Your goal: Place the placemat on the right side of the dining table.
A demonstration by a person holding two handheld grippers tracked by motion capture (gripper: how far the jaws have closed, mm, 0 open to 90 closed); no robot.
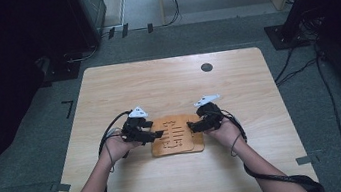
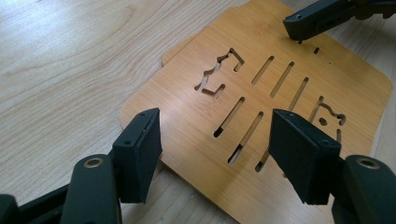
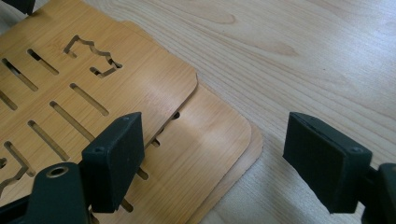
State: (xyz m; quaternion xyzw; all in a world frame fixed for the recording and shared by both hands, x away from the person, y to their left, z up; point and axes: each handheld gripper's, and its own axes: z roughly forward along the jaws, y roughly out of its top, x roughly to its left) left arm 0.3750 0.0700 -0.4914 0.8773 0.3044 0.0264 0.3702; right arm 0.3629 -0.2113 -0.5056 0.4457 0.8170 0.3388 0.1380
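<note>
Currently both grippers hover at a small stack of slotted bamboo boards (image 1: 176, 135) lying flat on the near-middle of the desk (image 1: 172, 83), just ahead of the person's hands. Left gripper (image 1: 158, 134) is at the stack's left edge, right gripper (image 1: 192, 126) at its right edge; both sets of jaws stand wide apart and hold nothing. In the right gripper view the top board (image 3: 93, 79), with slots and a crown-shaped cutout, sits skewed over a second board (image 3: 205, 144), and a third edge peeks out below, so the corners do not line up. In the left gripper view the top board (image 2: 261, 98) lies between the spread jaws, with the right gripper's jaw tip (image 2: 308, 21) above its far corner. Judgement: the step in hand is the approach to grasp the top board; next move calls for lowering a jaw under an overhanging edge and closing on that single layer. Beyond the stack the desk is bare up to a dark cable hole (image 1: 207, 67) near the far edge, leaving ample room to lift or slide.
</note>
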